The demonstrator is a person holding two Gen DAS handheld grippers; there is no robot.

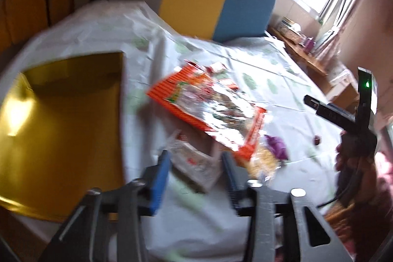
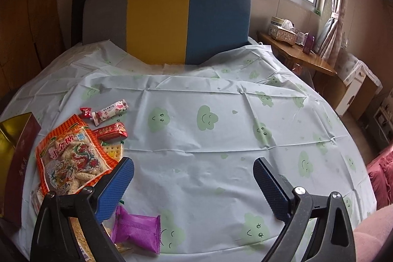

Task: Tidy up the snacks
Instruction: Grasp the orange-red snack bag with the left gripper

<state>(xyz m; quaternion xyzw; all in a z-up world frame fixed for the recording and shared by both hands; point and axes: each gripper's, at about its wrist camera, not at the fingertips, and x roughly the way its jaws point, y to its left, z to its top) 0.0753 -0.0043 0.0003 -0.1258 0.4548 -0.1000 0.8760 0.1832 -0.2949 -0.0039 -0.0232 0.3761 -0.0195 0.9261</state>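
Observation:
My left gripper (image 1: 195,178) has a white snack packet (image 1: 194,166) between its blue pads (image 1: 159,178), which seem to touch both its sides; the view is blurred. Just beyond lies a large orange snack bag (image 1: 208,109) (image 2: 71,158). An open gold-lined box (image 1: 61,114) (image 2: 9,139) stands to the left. My right gripper (image 2: 194,185) hangs open over bare tablecloth with nothing between its fingers; a hand holds it at the right edge of the left wrist view (image 1: 343,114). A purple packet (image 2: 137,230) (image 1: 277,144) lies below its left finger. Small red and pink snacks (image 2: 110,112) sit behind the orange bag.
A light tablecloth with green cloud faces (image 2: 221,129) covers the surface. A grey, yellow and blue headboard (image 2: 172,21) rises behind it. A wooden side table with a tissue box (image 2: 282,33) stands at the right under the window. A pink cushion (image 2: 380,171) is at the right edge.

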